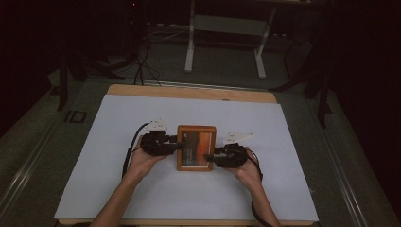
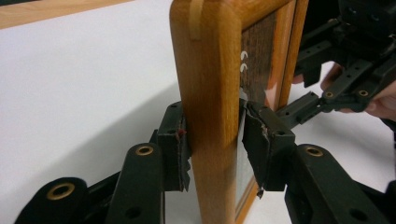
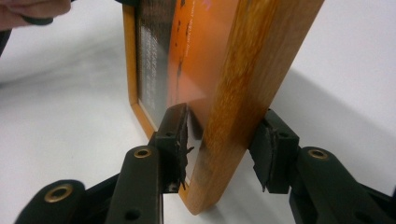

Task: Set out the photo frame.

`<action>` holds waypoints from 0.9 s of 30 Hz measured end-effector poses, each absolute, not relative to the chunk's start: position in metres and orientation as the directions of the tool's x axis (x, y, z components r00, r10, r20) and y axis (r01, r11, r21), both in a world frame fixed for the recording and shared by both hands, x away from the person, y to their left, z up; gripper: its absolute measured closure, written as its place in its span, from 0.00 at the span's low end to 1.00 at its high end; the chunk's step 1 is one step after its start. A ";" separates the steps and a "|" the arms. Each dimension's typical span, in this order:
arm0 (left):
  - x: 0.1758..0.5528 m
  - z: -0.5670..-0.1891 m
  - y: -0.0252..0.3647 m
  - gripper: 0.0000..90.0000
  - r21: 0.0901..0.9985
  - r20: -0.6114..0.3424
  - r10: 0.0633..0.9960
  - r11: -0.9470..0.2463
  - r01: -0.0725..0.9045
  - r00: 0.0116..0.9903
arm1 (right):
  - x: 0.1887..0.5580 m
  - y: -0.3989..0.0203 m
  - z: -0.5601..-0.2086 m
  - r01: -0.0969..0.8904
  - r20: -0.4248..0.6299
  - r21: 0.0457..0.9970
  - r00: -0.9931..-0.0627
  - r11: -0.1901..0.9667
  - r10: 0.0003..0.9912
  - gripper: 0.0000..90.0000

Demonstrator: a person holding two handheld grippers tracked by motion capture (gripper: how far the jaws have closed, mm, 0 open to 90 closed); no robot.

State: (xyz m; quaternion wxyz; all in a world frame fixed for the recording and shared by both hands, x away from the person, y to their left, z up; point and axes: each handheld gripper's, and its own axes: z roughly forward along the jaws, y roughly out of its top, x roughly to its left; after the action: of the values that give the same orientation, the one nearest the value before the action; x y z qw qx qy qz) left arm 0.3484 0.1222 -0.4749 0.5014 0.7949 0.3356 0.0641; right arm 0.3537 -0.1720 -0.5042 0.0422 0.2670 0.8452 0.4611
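The left gripper (image 2: 212,144) was clamped on the left side of a wooden picture frame (image 1: 196,147). Its two black pads (image 2: 176,149) pressed on the wood, one on each face. The right gripper (image 3: 224,147) sat around the right side of the same frame. One of its pads (image 3: 180,140) touched the glass front. The other pad looked a tiny bit away from the wood at the back, so the grip there looked loose or just letting go.

A person's hand (image 1: 142,161) held each gripper, one on each side of the frame.

The frame held an orange and dark picture. It sat near the middle of the white sheet (image 1: 118,189) on the table (image 1: 189,91), a little closer to the near edge than to the far edge. Seen from above, it looked low on the sheet, lying flat or almost flat.

The work looked nearly done, since the frame seemed to be down on the sheet. What was left, most likely, was to open both grippers all the way and pull them back from the frame.
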 end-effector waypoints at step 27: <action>0.356 -0.478 0.126 0.51 0.826 -0.298 0.589 -0.236 0.512 0.751 | 0.353 -0.175 -0.502 0.427 0.169 0.794 -0.839 0.433 0.517 0.53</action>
State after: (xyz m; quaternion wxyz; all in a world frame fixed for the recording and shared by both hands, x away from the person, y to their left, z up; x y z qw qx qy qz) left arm 0.3556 0.1261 -0.4781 0.5091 0.7851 0.3507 0.0375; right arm 0.3531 -0.1753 -0.5016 0.0499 0.2793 0.8449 0.4535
